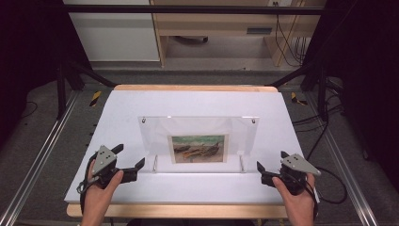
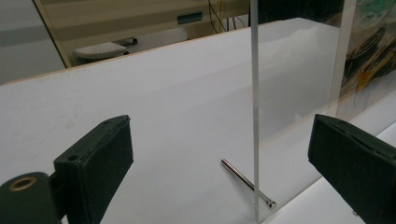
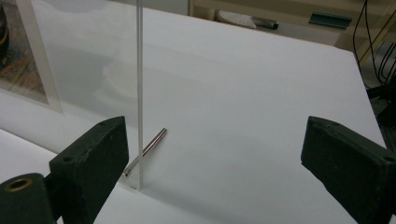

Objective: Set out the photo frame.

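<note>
Flanking upright clear acrylic frame [image 1: 200,141]; claws agape.

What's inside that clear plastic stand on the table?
The clear stand holds a small painted picture, apparently of boats, sandwiched between its panes. Whatever is on the picture's back cannot be seen.

A white table [image 1: 197,101] with a pale wooden edge fills the centre of the high view. Grey floor [image 1: 37,127] flanks it, with black frame posts [image 1: 61,84] and cables [image 1: 329,127] at right. Light wooden furniture [image 1: 221,26] stands along the top.
</note>
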